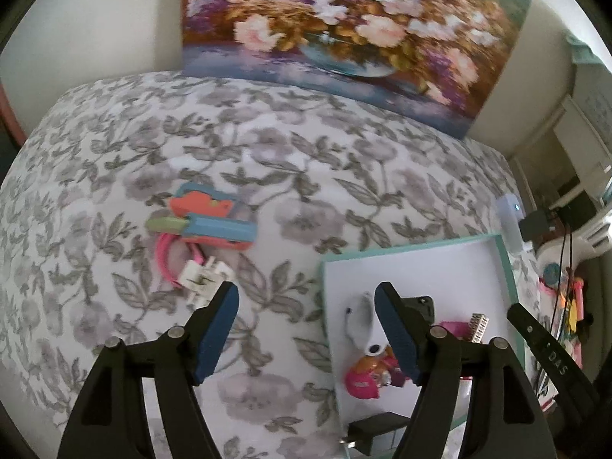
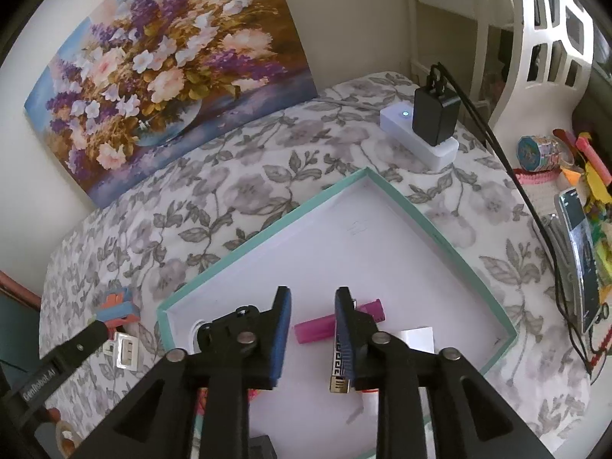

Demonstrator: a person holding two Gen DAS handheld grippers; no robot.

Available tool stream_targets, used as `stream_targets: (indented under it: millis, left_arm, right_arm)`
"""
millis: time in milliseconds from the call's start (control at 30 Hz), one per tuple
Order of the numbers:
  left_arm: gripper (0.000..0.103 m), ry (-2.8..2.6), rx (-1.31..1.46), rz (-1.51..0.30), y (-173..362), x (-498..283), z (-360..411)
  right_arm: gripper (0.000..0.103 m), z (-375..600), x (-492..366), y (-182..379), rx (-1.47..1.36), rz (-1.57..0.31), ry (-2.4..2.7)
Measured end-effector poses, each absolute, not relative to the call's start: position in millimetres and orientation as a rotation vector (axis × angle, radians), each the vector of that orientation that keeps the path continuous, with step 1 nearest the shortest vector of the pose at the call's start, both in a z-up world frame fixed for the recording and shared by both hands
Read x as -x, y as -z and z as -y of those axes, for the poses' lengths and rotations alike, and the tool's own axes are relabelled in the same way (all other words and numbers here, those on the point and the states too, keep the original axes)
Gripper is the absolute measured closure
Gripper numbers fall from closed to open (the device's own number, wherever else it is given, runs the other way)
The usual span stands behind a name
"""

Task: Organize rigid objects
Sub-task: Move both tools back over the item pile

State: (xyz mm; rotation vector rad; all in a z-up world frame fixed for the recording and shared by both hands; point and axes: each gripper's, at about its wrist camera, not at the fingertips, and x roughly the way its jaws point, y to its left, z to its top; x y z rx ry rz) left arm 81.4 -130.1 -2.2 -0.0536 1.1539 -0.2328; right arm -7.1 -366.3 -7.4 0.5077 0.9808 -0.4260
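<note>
— So where do both claws stand right now?

— Left claw (image 1: pixel 306 329) hangs wide open and empty, straddling the near-left edge of the teal-rimmed box (image 1: pixel 505 264). Right claw (image 2: pixel 311 334) is parted too, gripping nothing, poised over the box's white floor.

— Why over the box?

— It looks like the collecting place. Under and just right of the left claw's right finger lie a white oval gadget (image 1: pixel 361 323), a pink toy (image 1: pixel 363 380), and below them a black plug adapter (image 1: pixel 373 430). Between and beyond the right claw's fingers sits a magenta tube (image 2: pixel 325 325), and a gold-and-black patterned stick (image 2: pixel 338 369) lies against its right finger.

— And what's left outside?

— Ahead and left of the left claw, on the floral bedspread (image 1: pixel 267 153), a loose cluster: an orange-and-blue toy piece (image 1: pixel 208 214) and a pink cable with its white USB charger (image 1: pixel 202 273), the charger nearly touching the left fingertip. I'd judge that's why the left claw is spread: ready for the charger.

— Anything to avoid?

— Far beyond the right claw, a white power strip (image 2: pixel 419 135) with a black charger (image 2: pixel 436 116) plugged in; probably meant to stay put
</note>
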Motion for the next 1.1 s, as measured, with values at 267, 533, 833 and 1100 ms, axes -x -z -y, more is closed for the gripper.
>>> stream_targets:
  millis: [267,533,833,1100]
  left_arm:
    - [0.015,0.167,0.092,-1.147,-1.8,-88.5,102.0]
    - [0.014,0.044,0.091,-1.130,-1.0,-95.6,67.3]
    - [0.014,-0.123,0.123,-1.136,8.6,-106.1,8.8]
    - [0.014,-0.212,0.189,-1.131,9.4,-109.0,-44.4]
  right_arm:
    - [0.039,358.9,3.9,3.0,-0.468,-0.976,0.431]
    - [0.028,345.3,-5.0,16.4,-0.431,-1.019,0.408]
    - [0.021,310.7,-20.0,26.8,-0.374,-1.057,0.335]
    - [0.019,266.8,-36.6,23.2,-0.326,-1.058,0.263]
